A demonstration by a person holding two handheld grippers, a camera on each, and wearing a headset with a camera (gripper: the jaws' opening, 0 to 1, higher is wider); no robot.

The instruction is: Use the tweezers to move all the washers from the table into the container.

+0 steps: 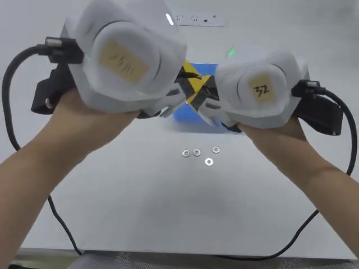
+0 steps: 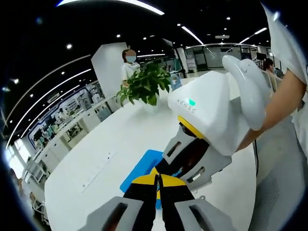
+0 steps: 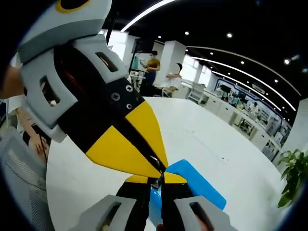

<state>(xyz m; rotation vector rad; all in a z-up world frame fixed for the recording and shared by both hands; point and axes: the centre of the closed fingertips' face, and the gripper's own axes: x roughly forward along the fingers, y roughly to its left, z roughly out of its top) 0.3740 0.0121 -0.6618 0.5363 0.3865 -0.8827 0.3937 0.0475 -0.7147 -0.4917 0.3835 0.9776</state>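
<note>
The head view shows four small washers (image 1: 197, 152) lying loose near the middle of the white bench (image 1: 140, 213), close to each other. Neither gripper view shows them clearly. Past them, toward the far edge, lies the blue container (image 1: 188, 115), half hidden by both tools.

The left hand-held gripper (image 2: 159, 180) has its yellow and black jaws closed, tips together. Its view shows a green plant (image 2: 144, 84) and a person (image 2: 129, 65) standing past the far end of the bench. The head view leaves these out. The tan label (image 1: 124, 59) on its white shell has marks I cannot read.

The right hand-held gripper (image 3: 161, 182) also has its jaws closed. Its tips touch the tips of the left one, just above the blue container. I cannot tell if something thin is pinched there. Its own label (image 1: 261, 89) reads "32". The tiny letters on its side are too small to read.

A white power strip (image 1: 199, 19) lies at the far edge of the bench. Black cables (image 1: 8, 106) hang from both tools.
</note>
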